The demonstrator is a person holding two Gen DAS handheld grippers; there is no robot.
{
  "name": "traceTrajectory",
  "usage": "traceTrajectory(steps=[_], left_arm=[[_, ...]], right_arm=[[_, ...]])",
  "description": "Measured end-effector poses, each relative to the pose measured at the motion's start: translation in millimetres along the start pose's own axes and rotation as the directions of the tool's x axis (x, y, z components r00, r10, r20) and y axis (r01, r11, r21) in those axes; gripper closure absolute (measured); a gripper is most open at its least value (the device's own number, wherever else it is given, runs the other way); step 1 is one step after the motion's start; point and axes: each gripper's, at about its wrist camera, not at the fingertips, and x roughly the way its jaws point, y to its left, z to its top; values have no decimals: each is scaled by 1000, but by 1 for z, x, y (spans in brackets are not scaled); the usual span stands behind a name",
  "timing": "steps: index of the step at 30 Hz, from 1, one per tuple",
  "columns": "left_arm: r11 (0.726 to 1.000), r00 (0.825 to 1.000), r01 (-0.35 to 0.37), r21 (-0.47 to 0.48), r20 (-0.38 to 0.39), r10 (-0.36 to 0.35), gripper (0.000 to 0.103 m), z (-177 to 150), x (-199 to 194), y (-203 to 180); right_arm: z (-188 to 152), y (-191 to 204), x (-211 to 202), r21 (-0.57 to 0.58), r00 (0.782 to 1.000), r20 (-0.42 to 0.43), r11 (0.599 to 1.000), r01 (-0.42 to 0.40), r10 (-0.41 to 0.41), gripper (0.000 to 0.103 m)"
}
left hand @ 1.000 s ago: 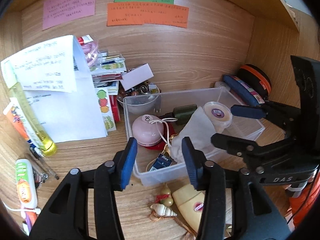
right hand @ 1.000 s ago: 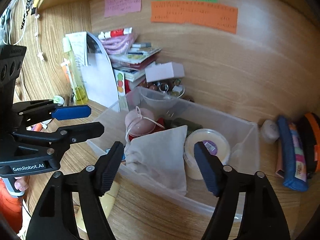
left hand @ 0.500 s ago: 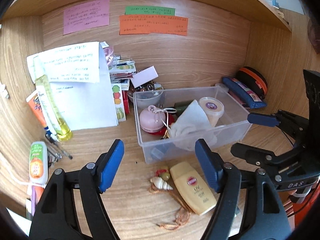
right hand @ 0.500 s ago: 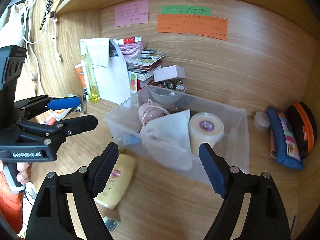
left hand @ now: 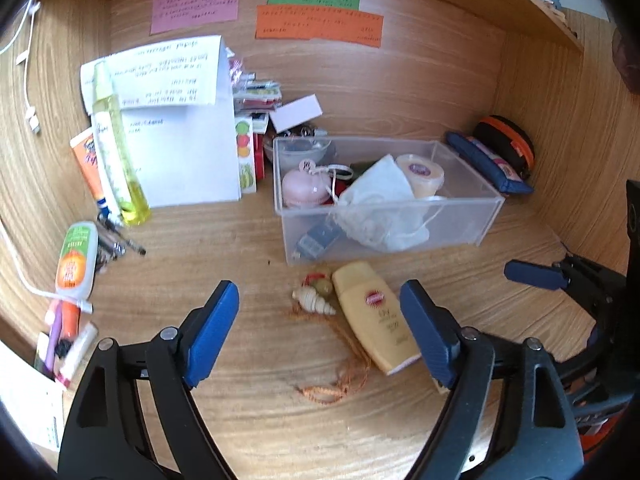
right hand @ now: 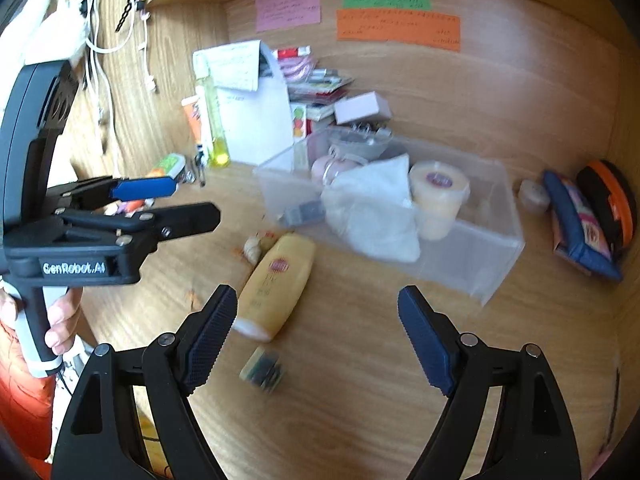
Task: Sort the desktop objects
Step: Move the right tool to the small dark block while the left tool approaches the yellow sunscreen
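My left gripper [left hand: 319, 334] hangs above the wooden tabletop [left hand: 240, 240] with its blue pads spread wide and nothing between them. Just ahead of it, between the pads, lie a small seashell charm [left hand: 314, 298] on an orange cord and, touching it on the right, a yellow sunscreen bottle [left hand: 374, 320] lying flat with its cap toward me. Beyond them stands a clear plastic bin [left hand: 460, 224] that holds a pink round case [left hand: 306, 190], a white drawstring pouch [left hand: 380, 210], a cream jar with a purple label [left hand: 420, 172] and a small blue packet [left hand: 318, 238]. Far to the left of this gripper, a tall yellow bottle [left hand: 118, 148] leans against white papers [left hand: 184, 152], and an orange-and-green tube [left hand: 76, 260] lies near the tabletop's edge.

My right gripper [right hand: 318, 338] is likewise spread wide and holds nothing. The sunscreen bottle [right hand: 276, 284] lies just ahead of its left pad, a small dark, blurred object [right hand: 262, 370] rests on the tabletop between the pads, and the bin [right hand: 472, 256] sits ahead and to the right. Farther right, against the wooden wall, lean a blue pencil case [right hand: 580, 232] and a black-and-orange round case [right hand: 612, 200].
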Motion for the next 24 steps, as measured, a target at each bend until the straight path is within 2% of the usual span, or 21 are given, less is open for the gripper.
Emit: traceTrajectory(steps=[4,8,10,15,17,19,21,24], left_arm=[[1000,1000,7,-25,-25,-7,14,-14,3,2],[999,999,9,-41,-47,-11,14,-25,7,2],[998,998,15,-54,-57,-18,14,-29,9,3],[997,997,33,-69,-62,-37,15,-34,12,-3],[997,997,48,-65,-53,-51,19,-33,12,-6],[995,996,73,-63,-56,-76,27,-32,13,-9],[995,995,78,-58,-62,-82,29,-30,15,-12],[995,993,86,-44,-73,-89,34,-28,20,-20]], right_arm=[[-18,6,5,13,999,-33,1000,-23,23,23],[-32,13,11,26,996,-64,998,-64,65,23],[-37,16,13,24,995,-70,998,-66,68,27],[-46,23,20,7,994,-90,998,-69,70,52],[-47,24,25,6,992,-104,997,-70,71,60],[-49,23,29,10,991,-111,997,-75,76,64],[-50,21,31,15,990,-113,997,-81,82,73],[-49,17,32,24,991,-103,997,-79,81,79]])
